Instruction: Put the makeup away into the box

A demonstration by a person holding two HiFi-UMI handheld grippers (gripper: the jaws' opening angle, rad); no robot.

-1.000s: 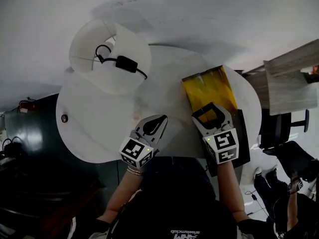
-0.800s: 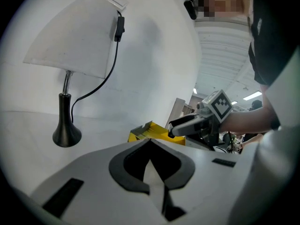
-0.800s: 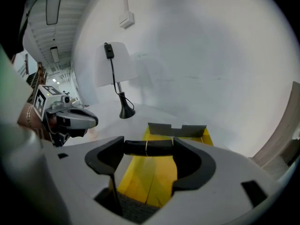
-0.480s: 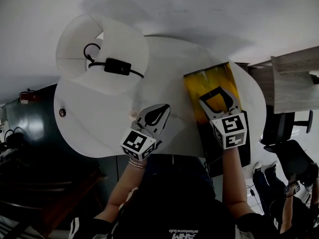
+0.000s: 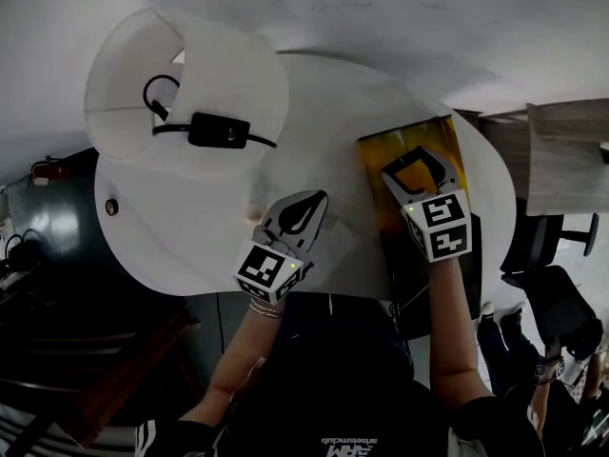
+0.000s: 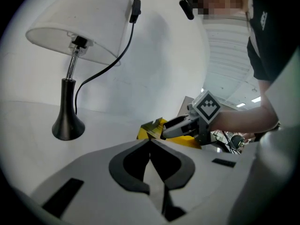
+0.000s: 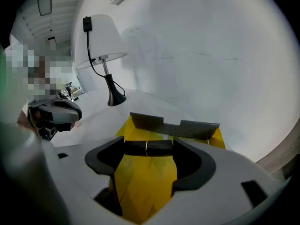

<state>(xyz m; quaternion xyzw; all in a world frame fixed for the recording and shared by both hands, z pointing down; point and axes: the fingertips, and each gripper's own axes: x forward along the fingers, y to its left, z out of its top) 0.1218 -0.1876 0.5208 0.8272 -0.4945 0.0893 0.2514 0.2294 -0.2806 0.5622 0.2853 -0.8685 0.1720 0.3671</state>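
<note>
An open yellow box (image 5: 379,190) lies at the right side of the round white table (image 5: 171,227); its yellow inside (image 7: 143,186) and dark end flaps (image 7: 174,124) fill the right gripper view. My right gripper (image 5: 417,160) hangs over the box, shut on a short black makeup tube (image 7: 147,147) with a thin pale ring, held crosswise between the jaw tips. My left gripper (image 5: 308,203) is shut and empty, low over the table left of the box (image 6: 151,127). Its tips meet at the middle of the left gripper view (image 6: 150,142).
A white table lamp (image 5: 181,93) with a black stem and base (image 6: 68,125) stands at the table's far left, its cable carrying a black switch (image 5: 217,129). A white wall rises behind the table. Wooden furniture (image 5: 566,155) and a dark chair (image 5: 557,307) are to the right.
My right gripper has moved forward and lower over the yellow box with the tube still in it. The left gripper has edged forward a little, still shut.
</note>
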